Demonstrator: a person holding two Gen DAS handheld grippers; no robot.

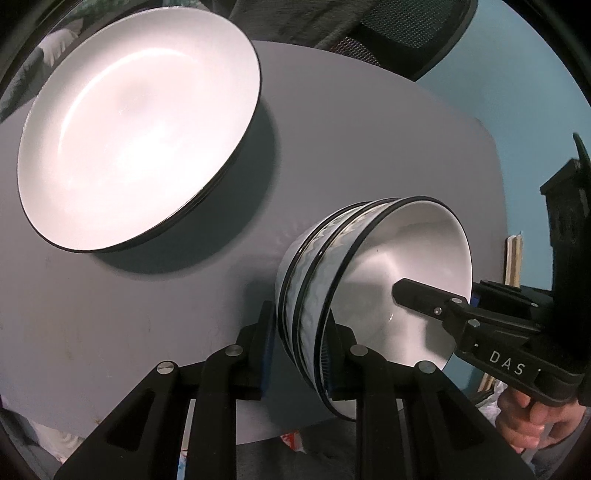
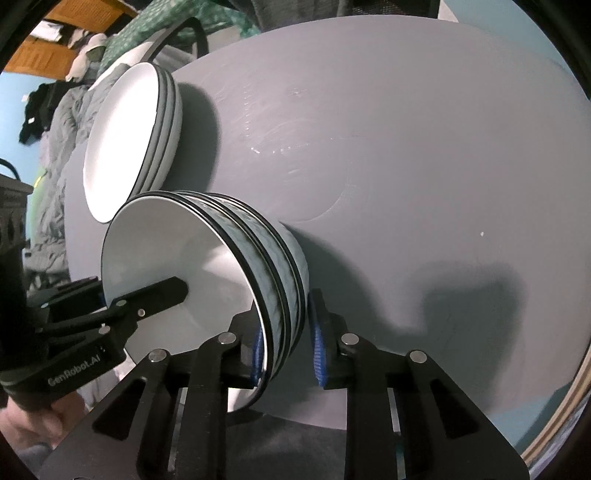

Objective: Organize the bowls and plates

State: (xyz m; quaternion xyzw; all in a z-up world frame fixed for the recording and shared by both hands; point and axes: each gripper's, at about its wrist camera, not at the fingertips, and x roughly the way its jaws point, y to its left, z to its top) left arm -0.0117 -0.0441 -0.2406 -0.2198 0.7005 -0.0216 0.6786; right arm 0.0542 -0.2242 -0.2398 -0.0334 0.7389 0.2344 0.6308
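A stack of nested white bowls with dark rims (image 1: 317, 266) (image 2: 258, 258) stands on the grey table. My left gripper (image 1: 301, 350) has its fingers on either side of the stack's rims, one inside the top bowl and one outside. My right gripper (image 2: 286, 349) straddles the rims the same way from the opposite side. Each gripper's inner finger shows inside the top bowl in the other's view (image 1: 424, 295) (image 2: 155, 293). A stack of white dark-rimmed plates (image 1: 136, 125) (image 2: 125, 144) sits on the table beyond the bowls.
The round grey table (image 1: 369, 147) (image 2: 406, 147) has bare surface around both stacks. A dark mesh chair (image 1: 399, 33) stands behind it. A bed with grey and green bedding (image 2: 59, 122) lies beyond the table's far edge.
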